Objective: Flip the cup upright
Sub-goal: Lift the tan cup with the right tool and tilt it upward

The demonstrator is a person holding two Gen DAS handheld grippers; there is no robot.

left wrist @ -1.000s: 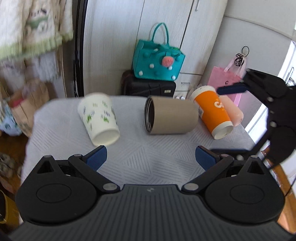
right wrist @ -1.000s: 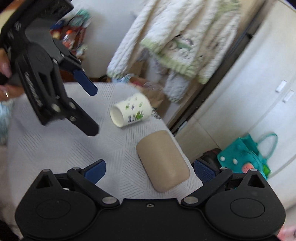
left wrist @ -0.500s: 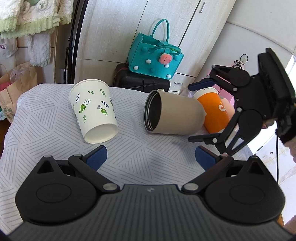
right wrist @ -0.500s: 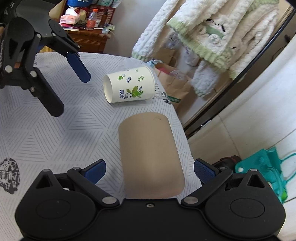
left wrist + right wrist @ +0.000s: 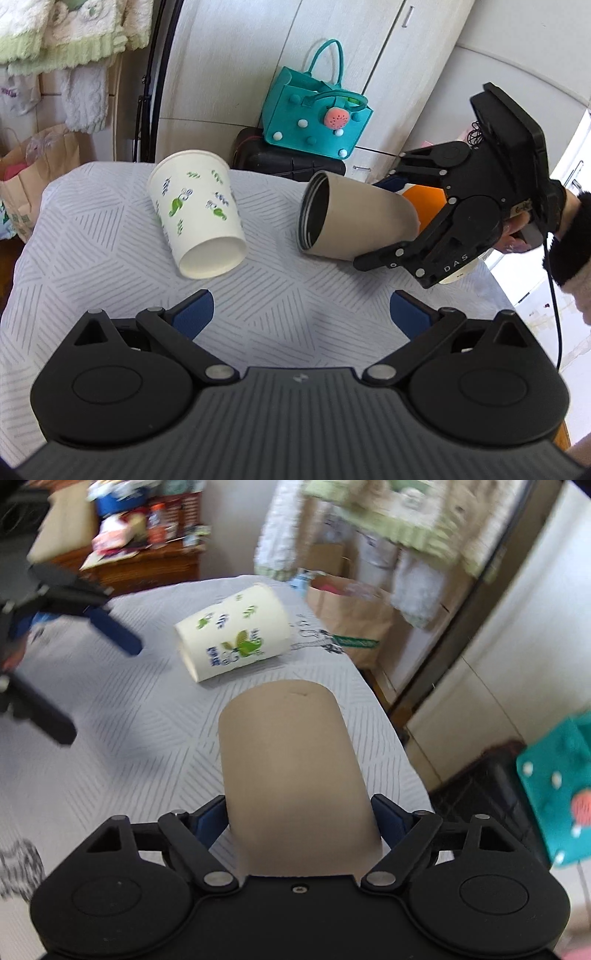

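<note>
Tablecloth (image 5: 110,258): three cups (image 5: 199,218), two grippers (image 5: 299,314).

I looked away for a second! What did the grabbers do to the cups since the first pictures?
The right gripper swung in from the side and closed its fingers round the closed end of the tan cup, which lies on its side. The left gripper stayed open and empty. The leafy paper cup kept lying where it was.

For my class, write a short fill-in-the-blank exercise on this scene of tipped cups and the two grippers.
1. The right gripper has its fingers on either side of the ____ cup.
2. The paper cup with leaf prints lies on its ____.
3. The left gripper is ____ and holds nothing.
4. The handbag behind the table is ____ in colour.

Missing words: tan; side; open; teal
</note>
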